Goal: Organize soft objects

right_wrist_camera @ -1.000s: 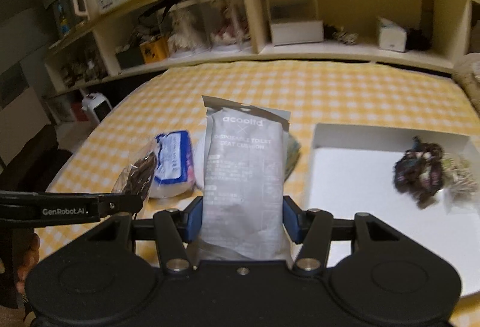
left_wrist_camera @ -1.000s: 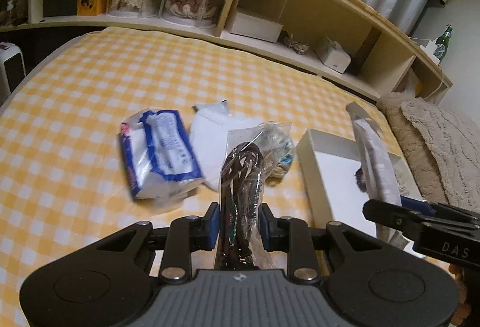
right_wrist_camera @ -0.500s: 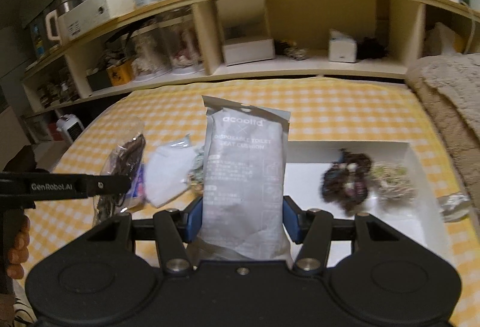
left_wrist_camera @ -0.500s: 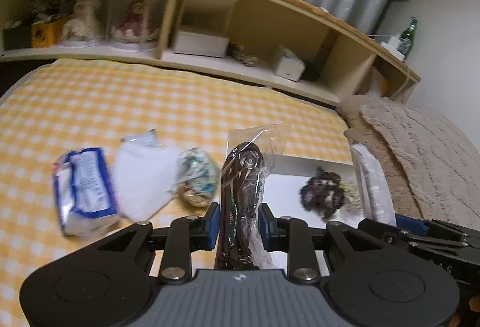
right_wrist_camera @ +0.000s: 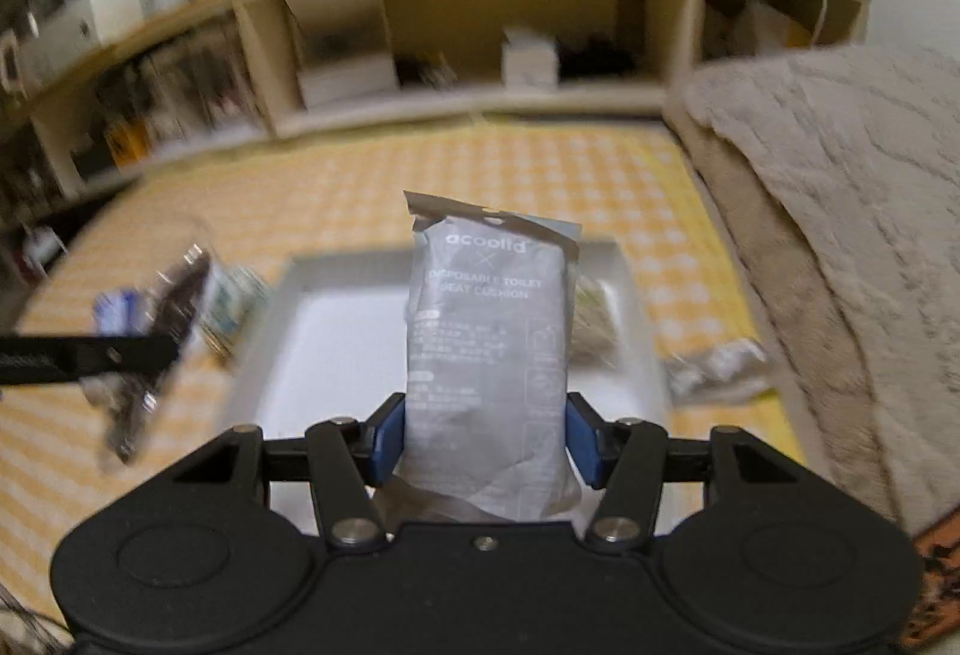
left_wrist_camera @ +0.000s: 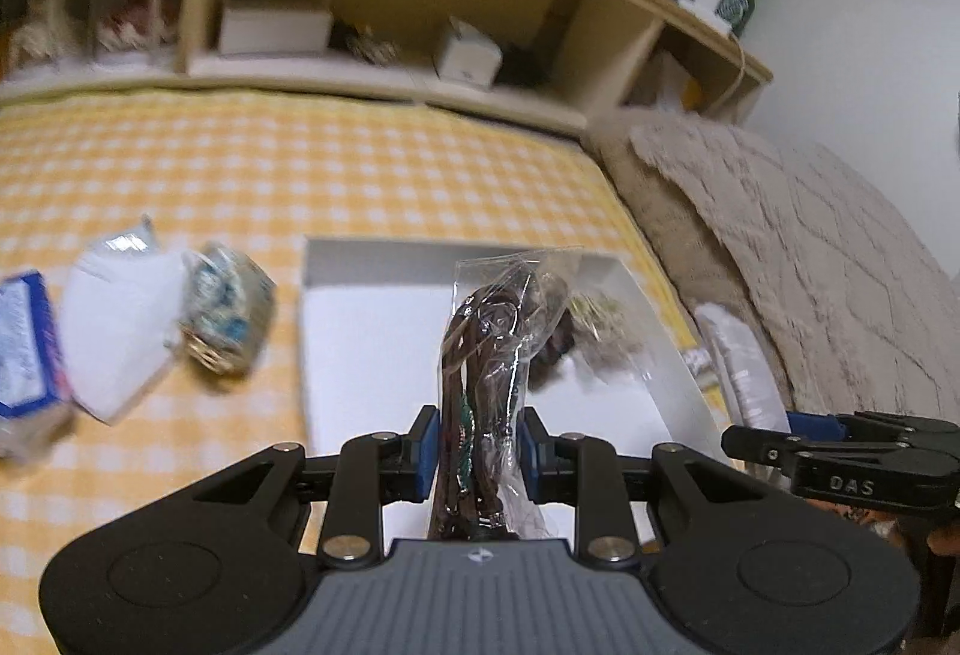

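My left gripper (left_wrist_camera: 478, 442) is shut on a clear bag of brown cords (left_wrist_camera: 489, 349) and holds it above the white shallow box (left_wrist_camera: 366, 331). My right gripper (right_wrist_camera: 485, 445) is shut on a grey toilet seat cushion pack (right_wrist_camera: 489, 349) and holds it upright over the same box (right_wrist_camera: 324, 349). Dark and pale bundles (left_wrist_camera: 591, 337) lie in the box's far right part. The left gripper with its bag shows at the left of the right wrist view (right_wrist_camera: 150, 349); the right gripper shows at the right of the left wrist view (left_wrist_camera: 840, 451).
On the yellow checked bed (left_wrist_camera: 300, 175) left of the box lie a small patterned bag (left_wrist_camera: 225, 319), a white mask pack (left_wrist_camera: 117, 322) and a blue-white tissue pack (left_wrist_camera: 24, 343). A beige blanket (left_wrist_camera: 810, 259) is at the right, a crinkled packet (right_wrist_camera: 714, 367) beside the box. Shelves (left_wrist_camera: 372, 12) run behind.
Both grippers have swung right with their packs held, from over the loose items on the bed to over the white box. The view is blurred by motion.
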`<state>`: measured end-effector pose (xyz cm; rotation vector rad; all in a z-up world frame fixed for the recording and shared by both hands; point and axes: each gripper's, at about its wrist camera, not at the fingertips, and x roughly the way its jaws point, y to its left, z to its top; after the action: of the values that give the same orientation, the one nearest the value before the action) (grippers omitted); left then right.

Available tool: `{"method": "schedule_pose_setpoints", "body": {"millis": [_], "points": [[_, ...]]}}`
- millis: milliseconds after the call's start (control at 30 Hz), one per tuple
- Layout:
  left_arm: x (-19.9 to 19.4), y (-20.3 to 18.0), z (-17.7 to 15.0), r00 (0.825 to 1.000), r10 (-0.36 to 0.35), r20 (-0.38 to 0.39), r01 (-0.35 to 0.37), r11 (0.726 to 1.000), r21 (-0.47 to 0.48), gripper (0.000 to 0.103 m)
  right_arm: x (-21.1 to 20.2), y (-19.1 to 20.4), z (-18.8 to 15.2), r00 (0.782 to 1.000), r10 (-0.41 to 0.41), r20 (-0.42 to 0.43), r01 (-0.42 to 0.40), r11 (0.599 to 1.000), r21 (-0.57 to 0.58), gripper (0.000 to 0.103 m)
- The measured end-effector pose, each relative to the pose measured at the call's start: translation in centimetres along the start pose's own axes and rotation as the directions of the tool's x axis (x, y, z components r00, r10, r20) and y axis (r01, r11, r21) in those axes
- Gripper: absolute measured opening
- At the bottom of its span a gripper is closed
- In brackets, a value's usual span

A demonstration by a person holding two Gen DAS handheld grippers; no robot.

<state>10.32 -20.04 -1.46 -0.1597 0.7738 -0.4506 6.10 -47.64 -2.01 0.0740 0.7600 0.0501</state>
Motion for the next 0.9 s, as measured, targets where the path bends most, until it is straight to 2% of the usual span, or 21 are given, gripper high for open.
{"method": "schedule_pose_setpoints", "body": {"millis": [200,367,467,700,900], "points": [[3.2,-1.5,-1.1,0.995,-0.053,-0.083,0.05,0.998,-0.043,0.029,2.4,-2.9,-1.0,0.986,-0.055,-0.156,0.055,0.998,0.0,0.056],[5.7,-2.5,-0.7,0.988,-0.07,-0.134,0.061,0.996,-0.068,0.029,5.2,-4.0,-0.9,0.964,-0.013,-0.266,0.022,0.999,0.031,0.055],[7.5,-3.0,-0.6,0.981,-0.089,-0.17,0.074,0.993,-0.097,0.029,7.2,-3.9,-0.6,0.945,-0.001,-0.327,0.003,1.0,0.003,0.055],[11.0,-3.4,-0.9,0.973,-0.101,-0.209,0.069,0.986,-0.155,0.029,11.2,-4.3,0.8,0.932,-0.031,-0.361,0.026,0.999,-0.019,0.054],[13.7,-3.7,-1.4,0.962,-0.107,-0.251,0.058,0.979,-0.197,0.029,13.8,-4.8,-0.2,0.925,-0.059,-0.376,0.041,0.998,-0.056,0.053]]}}
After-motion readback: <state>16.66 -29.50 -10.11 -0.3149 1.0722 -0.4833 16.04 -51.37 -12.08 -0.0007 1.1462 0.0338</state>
